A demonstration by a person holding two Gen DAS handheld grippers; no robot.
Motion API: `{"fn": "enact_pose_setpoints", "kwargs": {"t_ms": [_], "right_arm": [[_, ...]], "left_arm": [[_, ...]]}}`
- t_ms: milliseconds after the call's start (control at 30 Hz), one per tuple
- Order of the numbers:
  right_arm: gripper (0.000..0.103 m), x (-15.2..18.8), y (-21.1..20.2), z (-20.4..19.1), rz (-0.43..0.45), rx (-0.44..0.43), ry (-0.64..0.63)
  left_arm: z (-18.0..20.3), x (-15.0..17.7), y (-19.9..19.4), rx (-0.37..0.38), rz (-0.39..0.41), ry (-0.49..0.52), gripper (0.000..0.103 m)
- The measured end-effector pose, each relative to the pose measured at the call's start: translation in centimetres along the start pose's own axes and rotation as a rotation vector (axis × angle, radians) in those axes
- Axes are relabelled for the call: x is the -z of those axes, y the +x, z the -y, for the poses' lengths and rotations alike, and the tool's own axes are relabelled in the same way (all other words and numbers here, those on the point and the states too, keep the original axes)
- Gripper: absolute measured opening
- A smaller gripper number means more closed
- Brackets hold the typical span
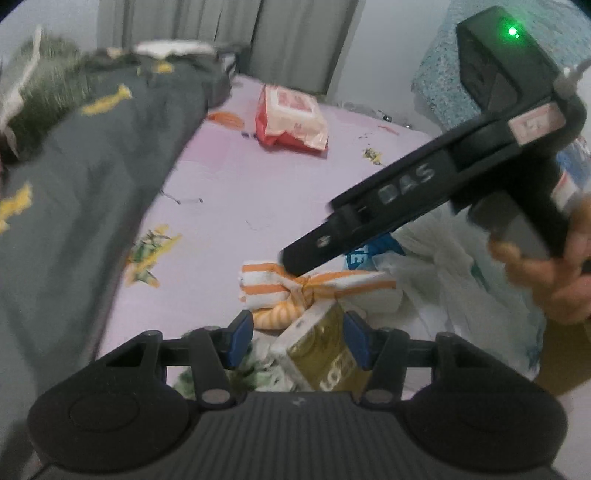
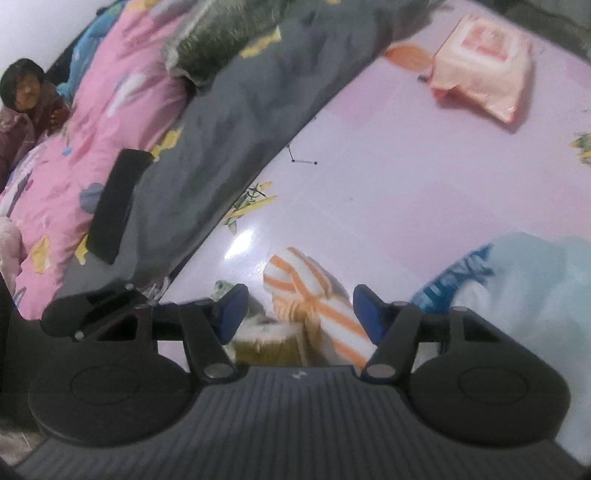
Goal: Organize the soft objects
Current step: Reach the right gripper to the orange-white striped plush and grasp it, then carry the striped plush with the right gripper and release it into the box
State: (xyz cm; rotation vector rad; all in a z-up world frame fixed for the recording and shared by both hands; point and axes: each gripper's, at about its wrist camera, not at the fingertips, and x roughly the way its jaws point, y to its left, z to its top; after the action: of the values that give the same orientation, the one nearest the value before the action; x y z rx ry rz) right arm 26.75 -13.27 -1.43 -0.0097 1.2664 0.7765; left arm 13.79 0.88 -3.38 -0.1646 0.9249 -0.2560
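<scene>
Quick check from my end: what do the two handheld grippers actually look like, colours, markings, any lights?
Both are black plastic with a ribbed housing, round side caps, silver pivot bolts and blue pads on the jaws: left gripper, right gripper. Seen from the left camera, the right gripper's body carries raised "DAS" lettering, a green light on its top block, and a pale label. A bare hand holds it.

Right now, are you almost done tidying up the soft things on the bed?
Not nearly. Nothing looks put away yet. The striped orange towel bundle sits on the pink sheet, between the open fingers of the right tool, not gripped. The left tool is open around a gold packet. The red-and-white wipes pack and the white plastic bag lie untouched.
</scene>
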Motion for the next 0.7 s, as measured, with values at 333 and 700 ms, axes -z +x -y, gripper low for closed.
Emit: {"fn": "enact_pose_setpoints", "kwargs": {"t_ms": [333, 700], "right_arm": [[0.049, -2.0, 6.5, 3.5, -0.163, -0.119, 0.140], [0.034, -1.8, 1.6, 3.7, 0.059, -0.165, 0.248]], "left_arm": [[-2.3, -2.1, 4.4, 0.064, -0.110, -0.130, 0.054], [-0.9, -4.9, 0.4, 0.060, 0.024, -0.134, 0.055]]}}
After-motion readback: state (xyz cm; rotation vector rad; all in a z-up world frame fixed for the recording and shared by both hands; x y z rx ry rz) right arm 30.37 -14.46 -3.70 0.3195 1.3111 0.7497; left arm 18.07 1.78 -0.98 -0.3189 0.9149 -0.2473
